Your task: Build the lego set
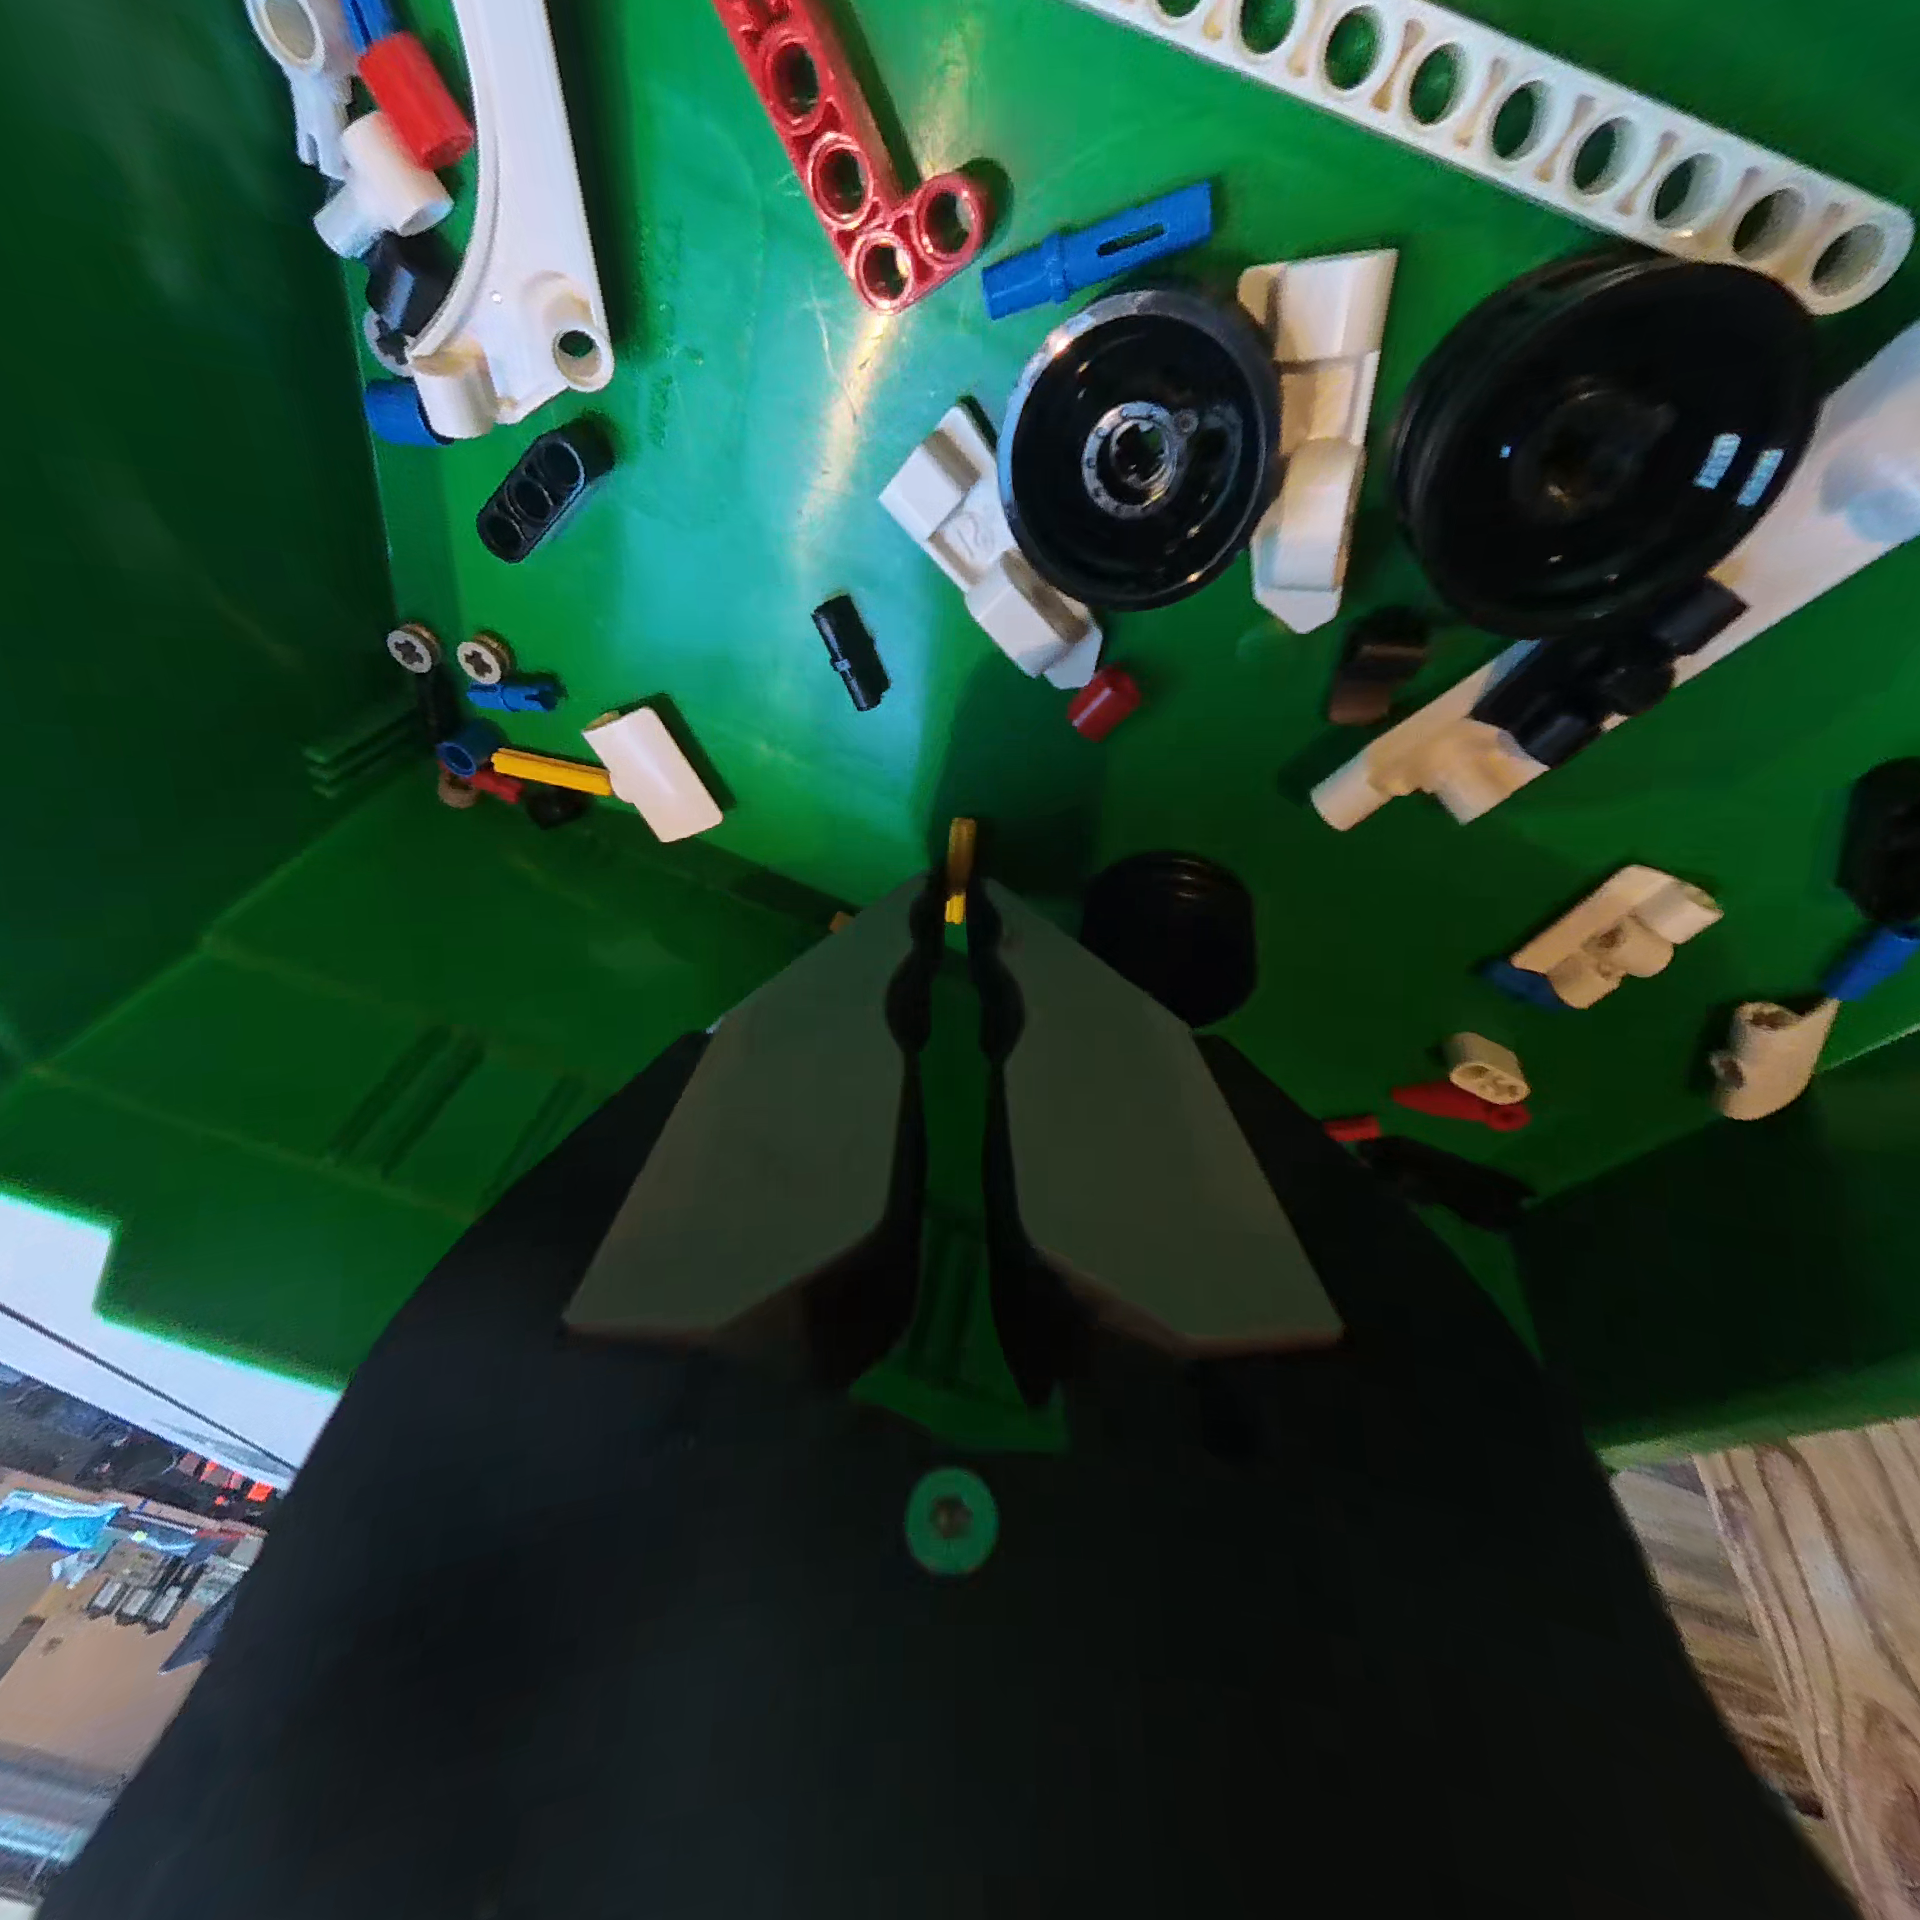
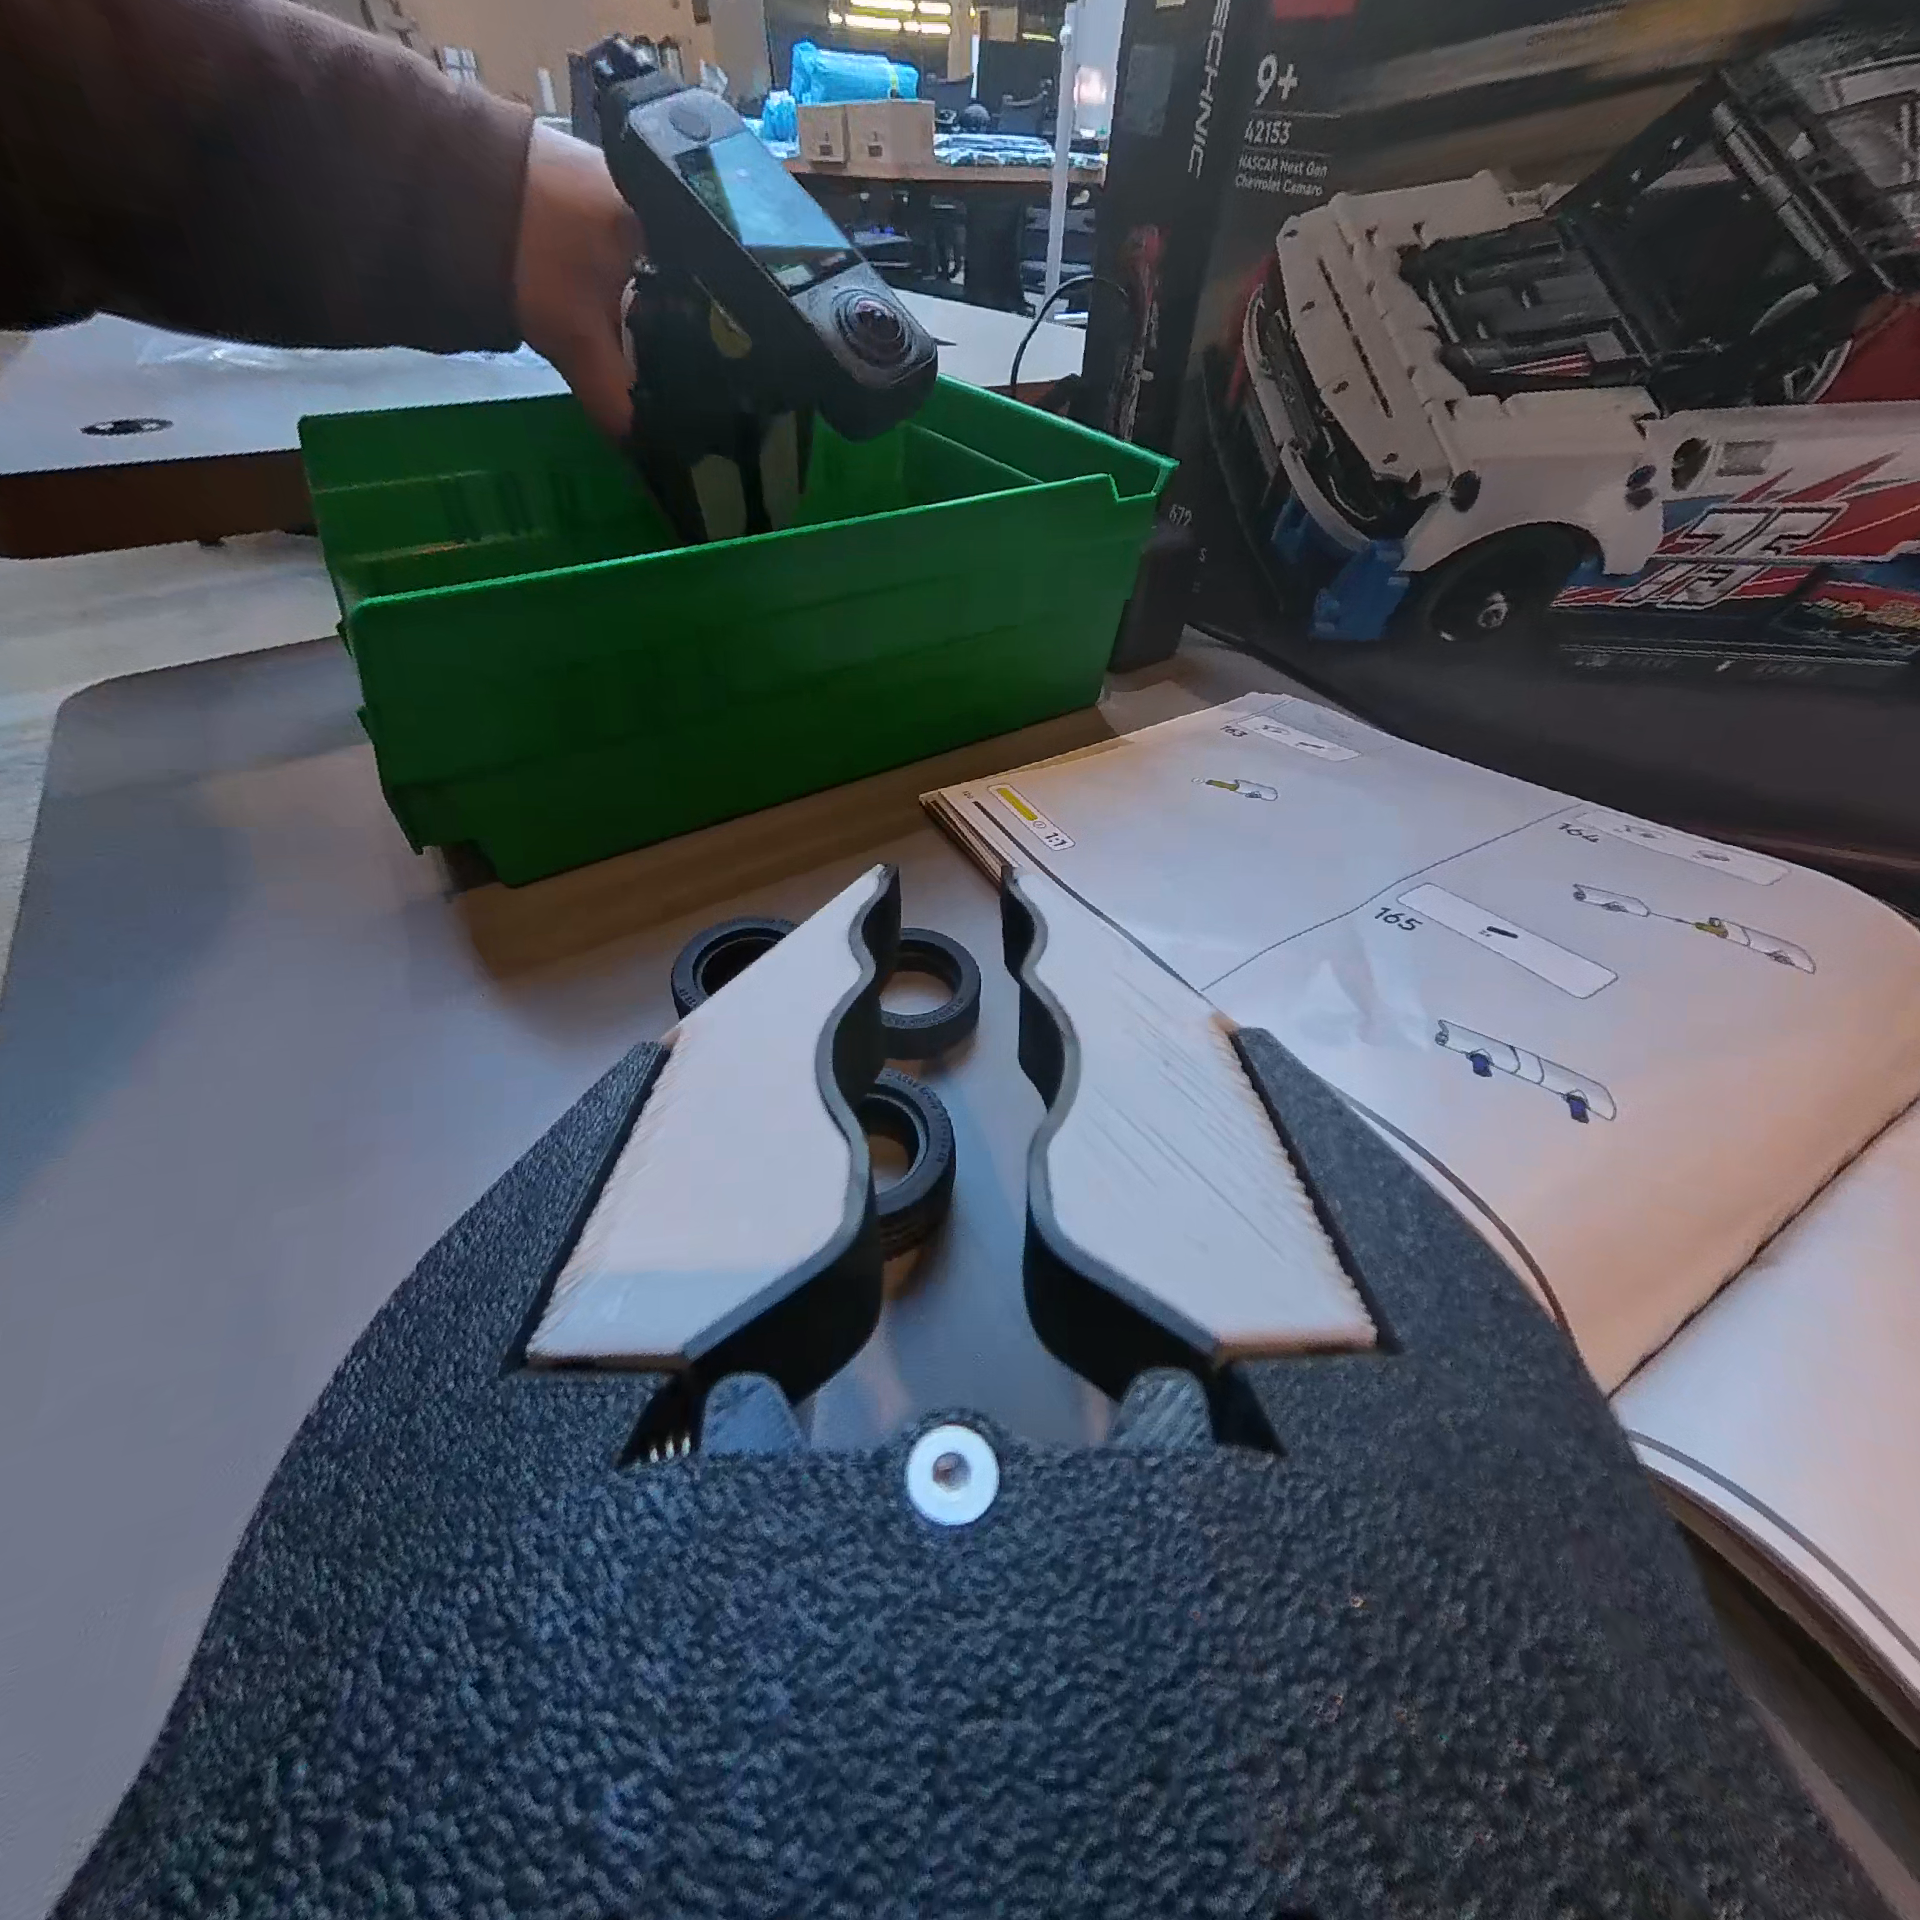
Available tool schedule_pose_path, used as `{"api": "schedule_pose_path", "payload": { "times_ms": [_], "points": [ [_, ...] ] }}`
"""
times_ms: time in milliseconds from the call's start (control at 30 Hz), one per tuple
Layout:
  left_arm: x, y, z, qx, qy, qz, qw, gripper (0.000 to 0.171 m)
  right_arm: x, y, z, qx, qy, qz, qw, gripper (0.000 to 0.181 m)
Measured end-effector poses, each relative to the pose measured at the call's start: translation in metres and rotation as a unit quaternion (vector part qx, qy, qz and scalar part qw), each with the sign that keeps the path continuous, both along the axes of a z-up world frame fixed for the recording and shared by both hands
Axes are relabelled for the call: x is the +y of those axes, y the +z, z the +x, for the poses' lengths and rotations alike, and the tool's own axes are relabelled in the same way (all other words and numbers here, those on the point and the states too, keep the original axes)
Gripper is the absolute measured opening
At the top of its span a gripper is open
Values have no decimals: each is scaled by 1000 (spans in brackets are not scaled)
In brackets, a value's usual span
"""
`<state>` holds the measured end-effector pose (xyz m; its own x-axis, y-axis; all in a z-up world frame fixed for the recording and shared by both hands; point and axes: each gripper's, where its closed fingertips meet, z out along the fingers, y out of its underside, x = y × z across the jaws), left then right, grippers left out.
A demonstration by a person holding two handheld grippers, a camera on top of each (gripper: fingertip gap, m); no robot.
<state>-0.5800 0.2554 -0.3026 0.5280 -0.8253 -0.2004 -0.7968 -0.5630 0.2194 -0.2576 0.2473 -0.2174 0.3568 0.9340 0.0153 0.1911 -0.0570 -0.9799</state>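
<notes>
In the left wrist view my left gripper (image 1: 956,902) is inside the green bin (image 1: 727,499), shut on a small yellow axle piece (image 1: 960,854) that sticks out past the fingertips. Loose parts lie on the bin floor: two black wheels (image 1: 1143,462), a red beam (image 1: 831,156), a long white beam (image 1: 1507,114), white connectors and small pins. In the right wrist view my right gripper (image 2: 948,894) is open and empty above the table, over three black tyres (image 2: 930,992). The left gripper (image 2: 727,457) shows there reaching down into the bin (image 2: 727,665).
An open instruction booklet (image 2: 1455,987) lies right of my right gripper. The set's box (image 2: 1558,364) stands behind it. A person's hand and dark sleeve (image 2: 312,177) hold the left gripper. A black tyre (image 1: 1169,935) lies in the bin beside the left fingertips. Left tips to right tips: about 35 cm.
</notes>
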Motion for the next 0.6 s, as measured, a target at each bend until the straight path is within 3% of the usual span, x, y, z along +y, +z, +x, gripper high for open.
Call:
{"api": "schedule_pose_path", "payload": {
  "times_ms": [133, 300, 467, 600],
  "points": [
    [1, 12, 1, 1, 5, 51, 999, 2, 1, 6, 4, 10, -7, 6, 1000, 18],
    [4, 76, 42, -81, -19, 207, 975, 1, 1, 14, 8, 25, -13, 13, 1000, 18],
    [-23, 137, 126, -175, -85, 308, 931, 1, 1, 22, 12, 34, -22, 31, 999, 18],
    [-67, 143, 224, -288, -93, 272, 914, 1, 8, 35, 25, 51, -53, 58, 996, 16]
  ]
}}
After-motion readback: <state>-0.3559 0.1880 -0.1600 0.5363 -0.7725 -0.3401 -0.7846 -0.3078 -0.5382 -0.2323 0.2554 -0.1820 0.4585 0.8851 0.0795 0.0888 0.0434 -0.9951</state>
